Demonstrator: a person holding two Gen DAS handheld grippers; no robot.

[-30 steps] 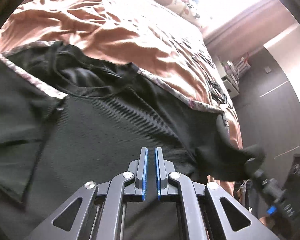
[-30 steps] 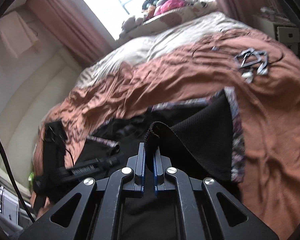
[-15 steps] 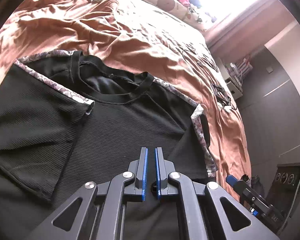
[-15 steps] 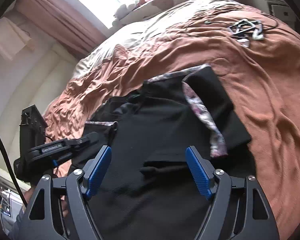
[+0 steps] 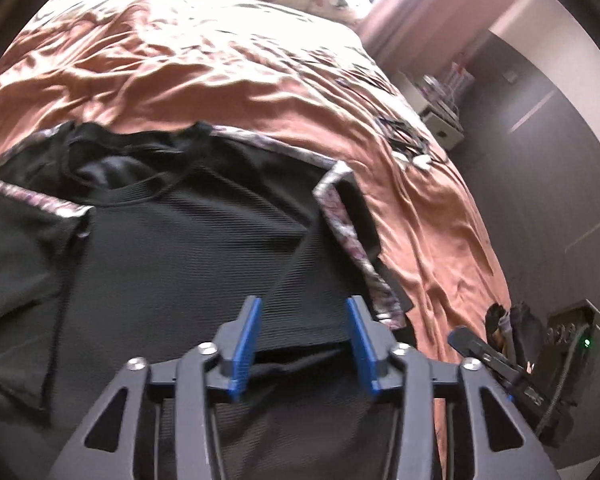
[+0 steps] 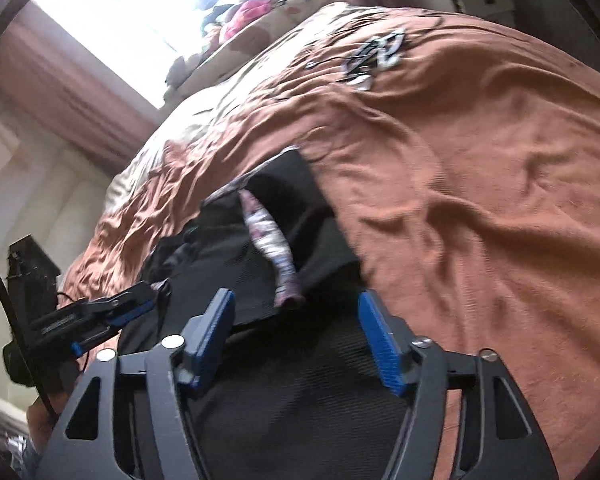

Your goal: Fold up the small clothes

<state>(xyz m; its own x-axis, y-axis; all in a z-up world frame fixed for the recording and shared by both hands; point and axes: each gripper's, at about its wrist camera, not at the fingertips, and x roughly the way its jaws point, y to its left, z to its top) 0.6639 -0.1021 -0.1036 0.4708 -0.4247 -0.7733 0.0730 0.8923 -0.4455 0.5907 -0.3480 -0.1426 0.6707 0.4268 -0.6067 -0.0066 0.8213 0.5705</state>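
On the near part of the bed (image 5: 260, 80) lies the black ribbed top (image 5: 188, 248), both sleeves folded inward (floral trim showing). The hem-to-collar fold looks undone. Left gripper (image 5: 303, 340) is opening and right gripper (image 6: 296, 340) closing; neither has cloth between its pads. The bedspread is rumpled.

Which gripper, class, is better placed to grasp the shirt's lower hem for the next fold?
Probably the left gripper: the black shirt lies directly between its opening jaws, with a fabric edge just beneath. The right gripper, jaws closing on nothing, sits nearer the shirt's side, by the floral trim and the bedspread.
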